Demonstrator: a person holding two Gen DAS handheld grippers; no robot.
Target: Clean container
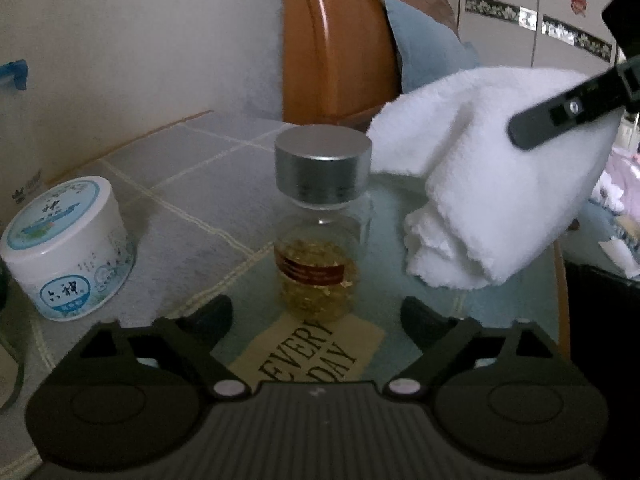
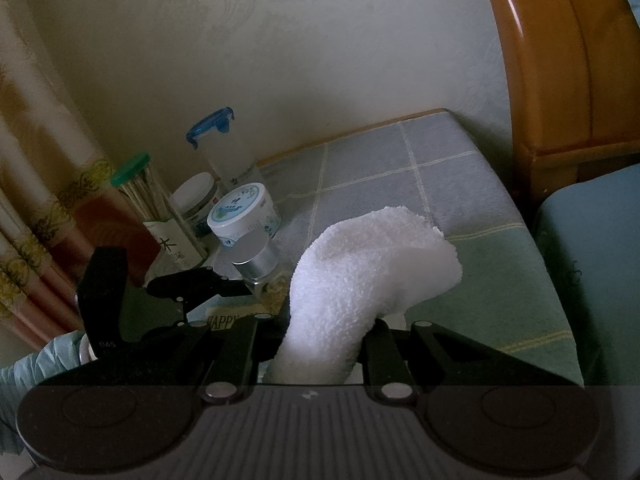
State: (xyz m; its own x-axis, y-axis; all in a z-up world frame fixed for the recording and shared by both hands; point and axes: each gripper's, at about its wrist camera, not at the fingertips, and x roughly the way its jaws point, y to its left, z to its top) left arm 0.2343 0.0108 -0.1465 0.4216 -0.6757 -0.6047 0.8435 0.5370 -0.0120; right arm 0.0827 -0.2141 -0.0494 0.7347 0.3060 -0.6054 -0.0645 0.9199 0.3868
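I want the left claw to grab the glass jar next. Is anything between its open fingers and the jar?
Nothing visible. The left claw is open, and the glass jar stands straight ahead of the gap. The white tub sits off left; the white cloth, pinched in the right claw, hangs right.

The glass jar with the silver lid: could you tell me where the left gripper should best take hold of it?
Probably the clear glass body of the glass jar, just under the silver lid, approached level from the left gripper side. It stands upright, centred between the open jaws; the right gripper holds the white cloth.
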